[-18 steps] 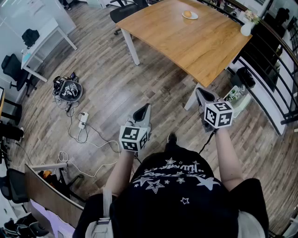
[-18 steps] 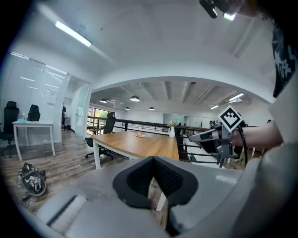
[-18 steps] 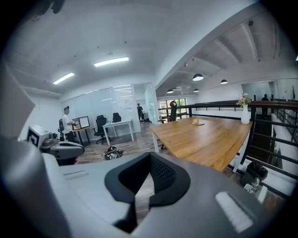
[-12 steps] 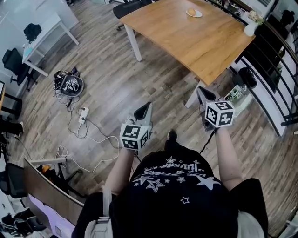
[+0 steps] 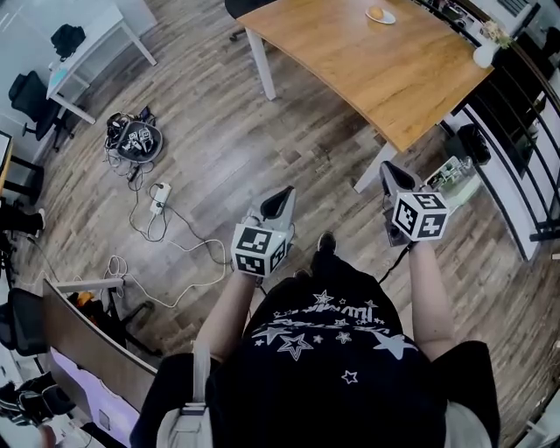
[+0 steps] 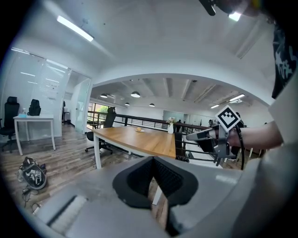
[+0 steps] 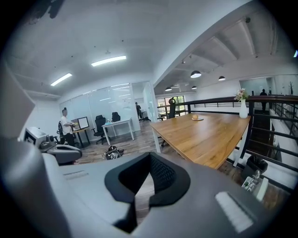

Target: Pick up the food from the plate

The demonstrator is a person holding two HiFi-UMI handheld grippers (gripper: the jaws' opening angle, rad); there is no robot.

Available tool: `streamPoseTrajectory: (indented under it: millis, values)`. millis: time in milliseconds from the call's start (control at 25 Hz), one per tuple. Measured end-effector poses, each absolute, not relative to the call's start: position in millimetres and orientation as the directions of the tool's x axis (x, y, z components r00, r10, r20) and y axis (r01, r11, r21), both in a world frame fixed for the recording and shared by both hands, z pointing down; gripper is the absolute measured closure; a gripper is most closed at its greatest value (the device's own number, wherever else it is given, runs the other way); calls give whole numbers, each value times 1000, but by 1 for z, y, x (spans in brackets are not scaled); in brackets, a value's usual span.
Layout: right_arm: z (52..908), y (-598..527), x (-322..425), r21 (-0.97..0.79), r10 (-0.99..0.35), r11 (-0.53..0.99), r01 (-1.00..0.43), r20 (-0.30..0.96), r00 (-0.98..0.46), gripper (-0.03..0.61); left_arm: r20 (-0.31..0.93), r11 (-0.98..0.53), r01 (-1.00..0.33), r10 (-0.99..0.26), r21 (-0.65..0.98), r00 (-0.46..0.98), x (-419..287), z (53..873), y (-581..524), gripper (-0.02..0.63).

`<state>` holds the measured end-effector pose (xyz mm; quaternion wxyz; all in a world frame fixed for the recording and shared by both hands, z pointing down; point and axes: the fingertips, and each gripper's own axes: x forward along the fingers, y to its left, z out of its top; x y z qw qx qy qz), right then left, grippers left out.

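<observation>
Left gripper (image 5: pixel 280 203): you hold it out in front of your waist, over bare wooden floor (image 5: pixel 219 166). In the left gripper view the jaws are drawn together and the tips meet. Only a narrow slit lower down shows floor through it. Nothing is between the pads and nothing touches them.

Right gripper (image 5: pixel 394 181): you hold it level with the left one and well apart from it, nose tilted a little downward. In the right gripper view its jaws are also closed tip to tip and hold nothing. It hangs just short of the near corner of the wooden table (image 5: pixel 385 74), close to the table leg (image 5: pixel 369 175), without touching either.

Food (image 5: pixel 378 12): a small round, pale-brown piece on a white plate (image 5: pixel 386 18). It is far ahead of both grippers, near the table's far edge and well out of reach of either jaw. From the right gripper it lies straight ahead across the tabletop. From the left gripper it lies ahead and off to the right.

White vase (image 5: pixel 484 55) with flowers: at the table's far right corner, ahead and to the right of the right gripper.

Left of the left gripper, well apart on the floor: a dark bag (image 5: pixel 133 142) and loose white cables (image 5: pixel 162 227).
</observation>
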<state>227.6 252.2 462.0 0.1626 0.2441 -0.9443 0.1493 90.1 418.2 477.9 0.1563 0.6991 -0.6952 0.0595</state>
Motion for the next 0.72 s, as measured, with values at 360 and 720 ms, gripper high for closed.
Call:
streamPoseTrajectory:
  millis: [360, 720]
  values:
    - [463, 270, 224, -273, -411, 824, -497, 319, -854, 578, 334, 27, -986, -942, 162, 29, 80, 492, 442, 612]
    - [481, 234, 205, -273, -410, 817, -508, 345, -844, 578, 353, 56, -981, -935, 185, 13, 59, 507, 421, 612]
